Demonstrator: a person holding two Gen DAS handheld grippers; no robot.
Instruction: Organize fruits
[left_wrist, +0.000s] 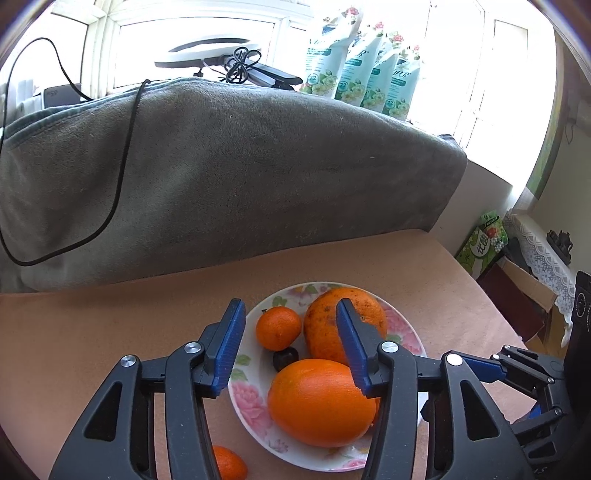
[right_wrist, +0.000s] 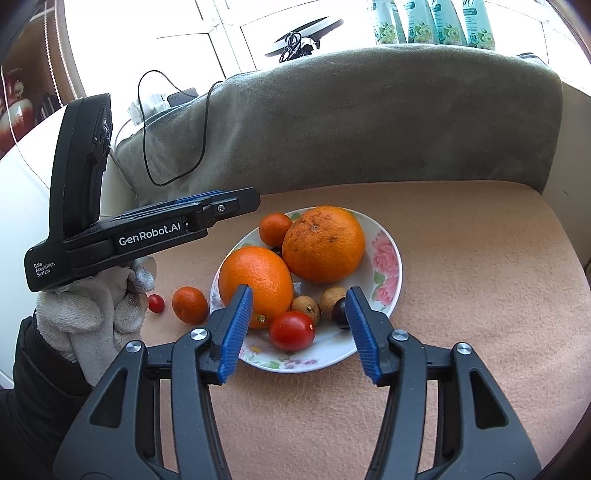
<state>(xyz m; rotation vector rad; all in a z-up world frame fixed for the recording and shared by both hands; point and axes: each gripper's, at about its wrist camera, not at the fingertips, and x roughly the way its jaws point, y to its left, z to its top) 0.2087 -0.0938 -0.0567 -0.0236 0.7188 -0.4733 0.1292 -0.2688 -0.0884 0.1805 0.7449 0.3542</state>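
Note:
A flowered plate (right_wrist: 391, 273) on the tan tabletop holds a speckled orange (right_wrist: 323, 243), a smooth orange (right_wrist: 255, 282), a mandarin (right_wrist: 275, 229), a red tomato (right_wrist: 292, 330), two brown longans (right_wrist: 306, 308) and a dark round fruit (right_wrist: 339, 312). Left of the plate lie a second mandarin (right_wrist: 189, 304) and a cherry tomato (right_wrist: 156, 302). My right gripper (right_wrist: 299, 293) hangs open over the plate's near side, gripping nothing. My left gripper (left_wrist: 290, 308) is open above the smooth orange (left_wrist: 321, 402) and mandarin (left_wrist: 279, 328), also holding nothing. A gloved hand (right_wrist: 92, 314) carries it.
A grey blanket-covered backrest (left_wrist: 221, 166) rises right behind the table, with a black cable (left_wrist: 122, 177) hanging over it. Green pouches (left_wrist: 354, 74) stand on the windowsill. Boxes (left_wrist: 484, 243) sit beyond the table's right edge.

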